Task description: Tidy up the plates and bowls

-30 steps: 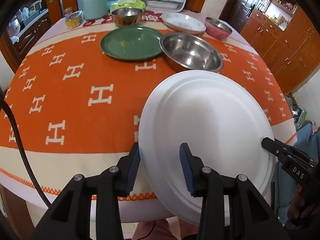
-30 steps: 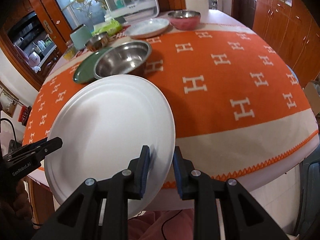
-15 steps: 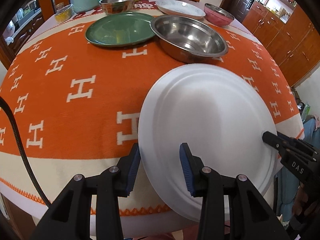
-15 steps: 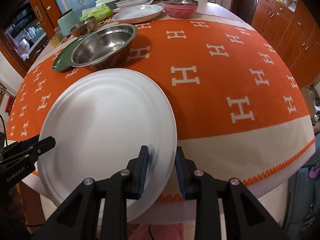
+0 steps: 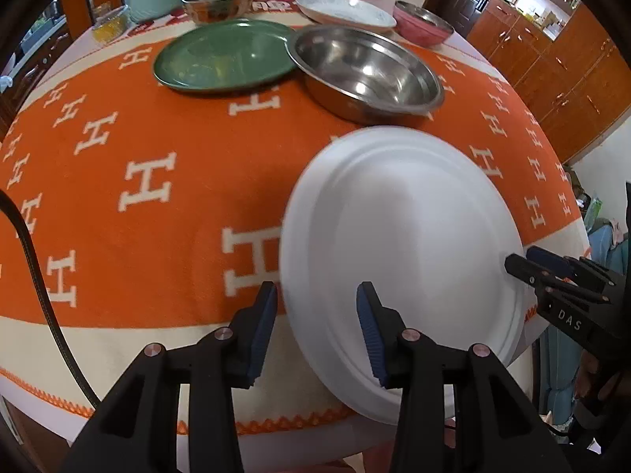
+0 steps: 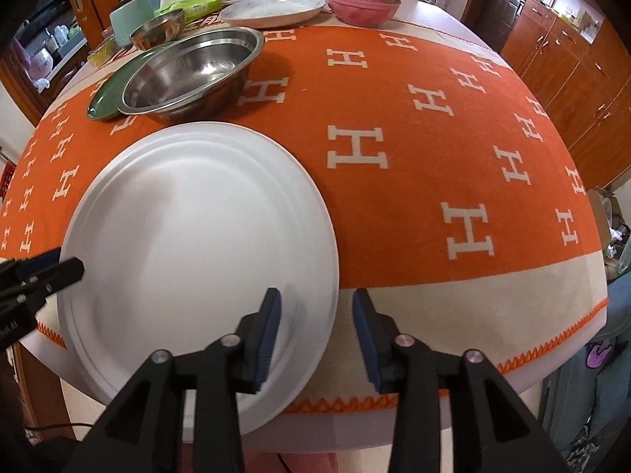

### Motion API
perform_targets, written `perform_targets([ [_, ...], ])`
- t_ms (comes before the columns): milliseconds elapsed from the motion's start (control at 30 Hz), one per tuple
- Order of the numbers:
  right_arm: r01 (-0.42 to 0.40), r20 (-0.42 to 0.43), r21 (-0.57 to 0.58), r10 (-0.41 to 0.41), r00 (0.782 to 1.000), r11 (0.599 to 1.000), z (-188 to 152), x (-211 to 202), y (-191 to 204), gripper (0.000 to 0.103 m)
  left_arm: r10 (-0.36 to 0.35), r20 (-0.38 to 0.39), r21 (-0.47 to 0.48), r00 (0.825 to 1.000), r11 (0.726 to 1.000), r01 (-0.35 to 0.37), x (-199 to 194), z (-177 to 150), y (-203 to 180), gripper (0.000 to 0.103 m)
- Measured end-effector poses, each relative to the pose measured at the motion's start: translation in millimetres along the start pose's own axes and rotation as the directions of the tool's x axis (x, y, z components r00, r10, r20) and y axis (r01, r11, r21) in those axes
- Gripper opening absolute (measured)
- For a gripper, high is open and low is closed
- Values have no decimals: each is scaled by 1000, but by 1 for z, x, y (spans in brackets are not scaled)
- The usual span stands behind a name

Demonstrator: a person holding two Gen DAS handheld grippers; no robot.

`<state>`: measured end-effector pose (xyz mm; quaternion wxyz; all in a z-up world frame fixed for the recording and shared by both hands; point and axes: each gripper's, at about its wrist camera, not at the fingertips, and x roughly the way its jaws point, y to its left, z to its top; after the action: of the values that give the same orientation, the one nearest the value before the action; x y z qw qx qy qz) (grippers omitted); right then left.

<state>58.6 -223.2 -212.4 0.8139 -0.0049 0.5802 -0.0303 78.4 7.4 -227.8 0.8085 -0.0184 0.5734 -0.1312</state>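
White plate is now set down at the desk's near edge, overhanging it. Right hand-held gripper, clamped on the rim half a second ago, is opened wide; left hand-held gripper is open, straddling the rim. Placement seems done; steel bowl just beyond.

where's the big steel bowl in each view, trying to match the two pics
Left wrist view: the big steel bowl sits upper centre-right, just beyond the white plate, with the green plate at its left.
Right wrist view: the same bowl sits upper left, again just beyond the white plate, partly hiding the green plate.
Shared landmark: the pink bowl at the far edge.
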Motion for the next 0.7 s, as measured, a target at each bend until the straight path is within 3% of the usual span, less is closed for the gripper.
perform_targets([
  [233, 18, 26, 20, -19, 999, 1000, 6, -14, -5, 45, -18, 19, -16, 1000, 1000, 19, -21, 4, 12, 51],
  [367, 22, 62, 36, -25, 998, 999, 13, -30, -11, 52, -34, 26, -26, 999, 999, 35, -35, 8, 17, 55],
  [700, -40, 158, 56, 31, 987, 998, 48, -68, -33, 60, -53, 93, -44, 994, 997, 57, -84, 36, 5, 67],
])
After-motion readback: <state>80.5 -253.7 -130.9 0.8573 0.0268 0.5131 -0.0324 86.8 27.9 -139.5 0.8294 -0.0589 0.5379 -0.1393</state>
